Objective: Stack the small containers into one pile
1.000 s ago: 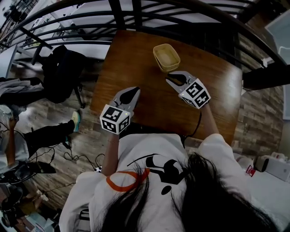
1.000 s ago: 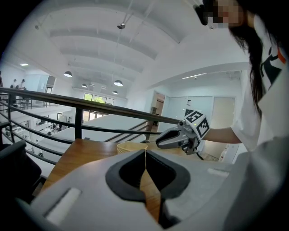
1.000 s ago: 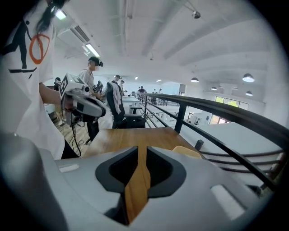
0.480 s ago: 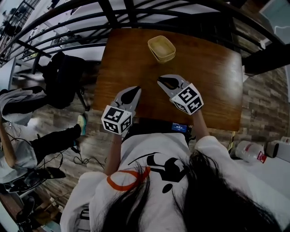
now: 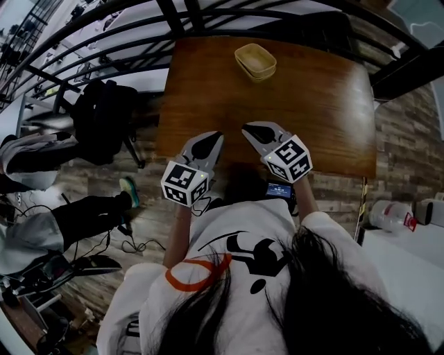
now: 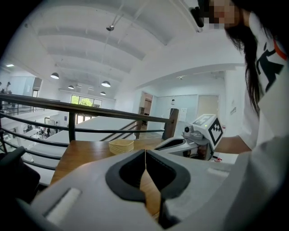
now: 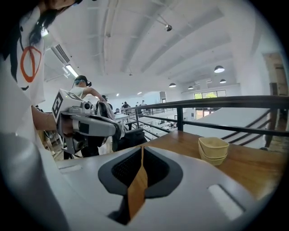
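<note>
A pile of small pale-yellow containers (image 5: 255,61) stands nested on the far part of the brown wooden table (image 5: 208,90); it also shows as the containers (image 6: 121,145) in the left gripper view and the containers (image 7: 213,150) in the right gripper view. My left gripper (image 5: 214,136) hovers over the table's near edge, shut, with nothing in it. My right gripper (image 5: 248,130) is beside it, also shut and empty. Both are well short of the pile. Each gripper sees the other: the right gripper (image 6: 168,143) and the left gripper (image 7: 118,131).
A dark metal railing (image 5: 104,14) curves round the table's far and left sides. A black bag on a chair (image 5: 104,118) stands left of the table, with seated people's legs (image 5: 83,211) nearby. A phone (image 5: 279,190) lies by the near edge. White bottles (image 5: 392,213) stand at right.
Both grippers have drawn back toward the table's near edge, away from the container pile. The head view has shifted, so the pile now appears farther up.
</note>
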